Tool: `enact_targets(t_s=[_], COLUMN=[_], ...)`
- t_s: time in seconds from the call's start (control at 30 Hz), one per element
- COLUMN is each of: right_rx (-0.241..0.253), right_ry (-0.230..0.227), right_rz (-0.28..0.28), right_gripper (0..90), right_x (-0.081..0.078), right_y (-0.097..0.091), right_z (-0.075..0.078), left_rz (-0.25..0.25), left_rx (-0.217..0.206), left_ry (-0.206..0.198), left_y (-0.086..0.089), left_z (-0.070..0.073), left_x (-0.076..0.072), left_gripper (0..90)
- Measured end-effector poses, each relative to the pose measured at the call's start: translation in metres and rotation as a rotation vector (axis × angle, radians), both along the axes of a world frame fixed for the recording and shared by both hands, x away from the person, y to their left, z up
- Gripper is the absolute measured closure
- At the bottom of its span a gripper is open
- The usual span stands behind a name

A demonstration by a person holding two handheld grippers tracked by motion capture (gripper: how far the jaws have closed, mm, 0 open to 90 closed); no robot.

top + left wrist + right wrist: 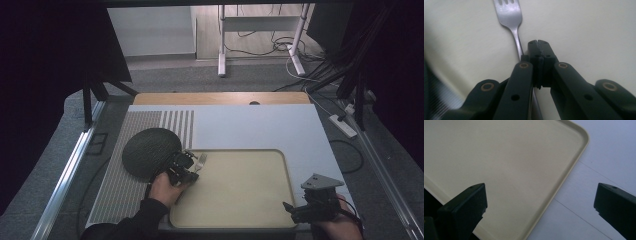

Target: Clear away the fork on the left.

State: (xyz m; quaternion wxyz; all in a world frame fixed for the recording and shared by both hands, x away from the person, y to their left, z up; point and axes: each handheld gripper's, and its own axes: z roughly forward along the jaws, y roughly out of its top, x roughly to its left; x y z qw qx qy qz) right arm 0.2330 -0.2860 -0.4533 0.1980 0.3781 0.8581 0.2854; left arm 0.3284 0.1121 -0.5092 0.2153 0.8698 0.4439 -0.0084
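Left hand (164, 189): it comes in from the bottom left in a dark sleeve and holds the left gripper (189, 165) low over the left edge of the tray, pointing forward and a little right.
Left gripper state: the jaws are pressed together. In the left gripper view the fork handle passes just beside and under the closed tips (539, 43); whether they pinch it I cannot tell.
Fork (509, 15): it lies on the tray near its far left corner, the tines pointing away from the person, the handle running back under the gripper.
Right hand (340, 225): it rests at the bottom right, at the near right corner of the tray.
Right gripper (292, 210): the jaws are spread wide, nothing is between them, and they point left over the tray.
Table (260, 125): a white top with a striped mat (112, 190) on the left; a dark round mat (150, 150) lies on it, touching the tray's left side.
Tray (240, 200): beige, flat, with a low rim.
Room: grey floor, cables and a white stand (222, 55) behind the table.
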Motion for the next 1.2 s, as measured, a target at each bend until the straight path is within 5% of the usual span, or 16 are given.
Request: enact_targets(t_s=[0.37, 0.67, 0.97, 1.2], right_rx=[-0.002, 0.001, 0.001, 0.0], right_ry=[0.001, 0.0, 0.002, 0.002], right_rz=[0.003, 0.003, 0.003, 0.002], right_gripper=[0.0, 0.0, 0.0, 0.0], right_x=[0.0, 0.0, 0.0, 0.0], right_y=[0.0, 0.0, 0.0, 0.0], right_z=[0.0, 0.0, 0.0, 0.0], left_rz=[0.061, 0.048, 0.021, 0.014], left_rx=[0.017, -0.018, -0.047, -0.125], left_ry=[-0.003, -0.036, -0.126, -0.163], left_y=[0.022, 0.023, 0.028, 0.034], left_z=[0.0, 0.006, 0.014, 0.014], left_x=[0.005, 0.004, 0.001, 0.003], left_gripper=[89.0, 82.6, 63.5, 33.8])
